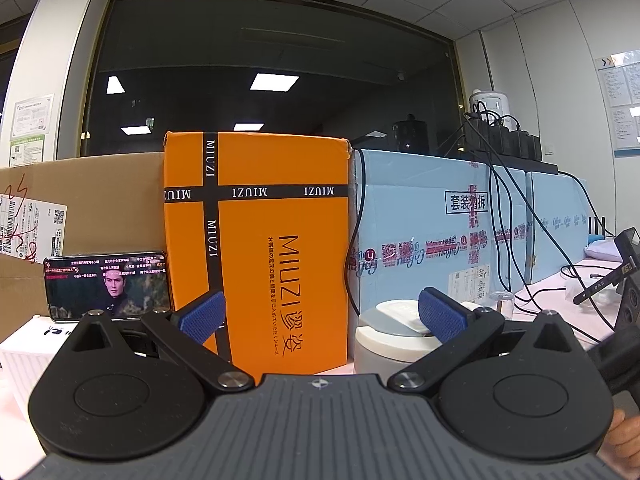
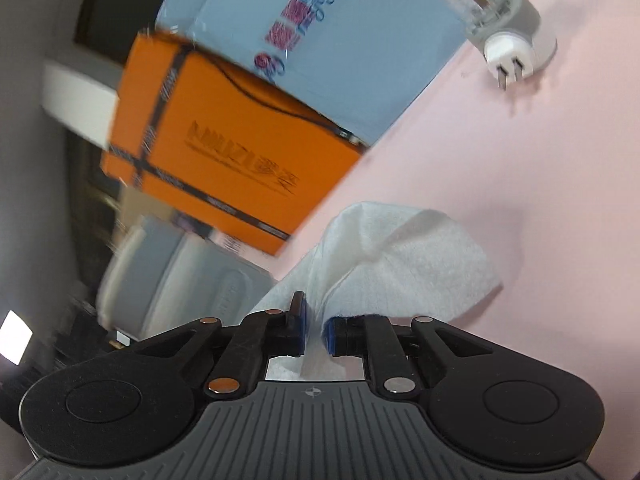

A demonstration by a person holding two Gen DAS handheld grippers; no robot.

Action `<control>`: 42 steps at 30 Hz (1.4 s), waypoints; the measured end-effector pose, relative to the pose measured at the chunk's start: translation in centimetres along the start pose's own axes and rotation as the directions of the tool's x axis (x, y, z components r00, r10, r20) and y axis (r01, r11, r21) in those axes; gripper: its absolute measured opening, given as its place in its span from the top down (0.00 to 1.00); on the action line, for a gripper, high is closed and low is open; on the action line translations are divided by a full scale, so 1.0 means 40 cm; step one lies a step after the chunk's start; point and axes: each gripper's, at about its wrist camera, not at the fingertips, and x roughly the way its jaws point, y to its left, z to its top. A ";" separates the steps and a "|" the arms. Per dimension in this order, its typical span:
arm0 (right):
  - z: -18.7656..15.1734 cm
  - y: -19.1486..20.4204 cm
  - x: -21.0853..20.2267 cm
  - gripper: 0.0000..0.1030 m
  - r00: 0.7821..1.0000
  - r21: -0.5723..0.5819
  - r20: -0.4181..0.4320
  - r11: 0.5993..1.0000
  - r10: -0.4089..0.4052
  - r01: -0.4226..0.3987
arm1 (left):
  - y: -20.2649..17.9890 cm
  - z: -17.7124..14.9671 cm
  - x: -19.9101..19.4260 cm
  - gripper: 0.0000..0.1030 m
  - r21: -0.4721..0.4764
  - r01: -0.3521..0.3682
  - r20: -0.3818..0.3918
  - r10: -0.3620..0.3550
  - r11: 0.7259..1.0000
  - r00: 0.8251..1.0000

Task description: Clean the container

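Note:
A round white container with a grey and white lid [image 1: 394, 338] stands on the pink table to the right of an orange box. My left gripper [image 1: 320, 316] is open and empty, its right finger just in front of the container. In the right wrist view the same container [image 2: 168, 276] lies blurred at lower left. My right gripper [image 2: 316, 330] is shut on a white wipe cloth [image 2: 404, 256], which hangs out over the pink table [image 2: 540, 240].
An orange MIUZI box [image 1: 276, 248] and light blue cartons [image 1: 432, 224] stand behind. A phone [image 1: 108, 284] leans on a brown carton at left. Black cables [image 1: 520, 240] trail over the blue carton. A clear glass part with a white plug [image 2: 496, 20] lies on the table.

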 end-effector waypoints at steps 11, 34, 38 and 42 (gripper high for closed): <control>-0.021 0.080 -0.030 0.38 0.979 -0.266 -0.100 0.953 -0.176 0.144 | 0.007 0.002 -0.002 0.00 -0.001 0.005 -0.004 -0.005 1.000 1.000; -0.062 0.169 -0.117 0.28 0.814 -0.768 0.140 0.457 -0.563 0.449 | 0.007 0.005 -0.011 0.00 0.010 0.005 -0.009 -0.005 1.000 1.000; -0.074 0.173 -0.140 0.28 0.885 -0.842 0.201 0.387 -0.420 0.375 | 0.006 0.003 -0.011 0.00 0.006 0.006 -0.007 -0.006 1.000 1.000; -0.086 0.192 -0.130 0.28 0.955 -0.850 0.072 0.484 -0.288 0.209 | 0.007 0.004 -0.012 0.00 0.008 0.005 -0.007 -0.005 1.000 1.000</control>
